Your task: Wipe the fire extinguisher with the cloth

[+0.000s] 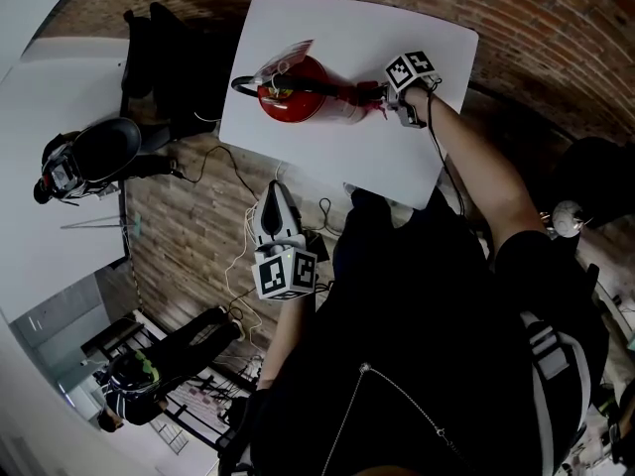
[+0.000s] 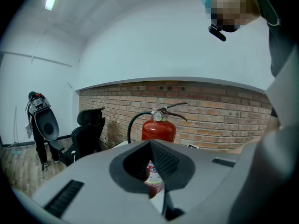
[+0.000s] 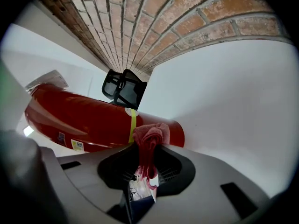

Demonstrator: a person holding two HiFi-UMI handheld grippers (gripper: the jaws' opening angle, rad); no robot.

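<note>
Head view: the fire extinguisher [image 1: 298, 92] stands on a white desk [image 1: 397, 157], towards its far left part. The right tool [image 1: 383, 95] is at the extinguisher's right side, with a red cloth [image 1: 371, 97] between its tips and the body. The left tool [image 1: 278, 194] is held low, off the desk's near edge and well apart from the extinguisher.

Right gripper view, not evident from the head view: the right tool [image 3: 147, 164] is clamped on the cloth [image 3: 148, 141]. A bunched fold stands out past the tips and touches the red cylinder near its end. This view also shows a yellow band around the extinguisher [image 3: 84, 120] and small printed labels on its side.

Left gripper view: the left tool [image 2: 150, 146] has its jaws together with nothing gripped. The extinguisher [image 2: 158, 129] appears beyond them, upright, in front of a brick wall [image 2: 224, 111]. Only this view shows the top fittings clearly: a round gauge, a lever handle and a black hose curving down the left side. A black office chair [image 2: 88, 129] stands to the left of the desk.

Condition of the extinguisher: glossy red body, white label on the front. No dirt can be made out.
</note>
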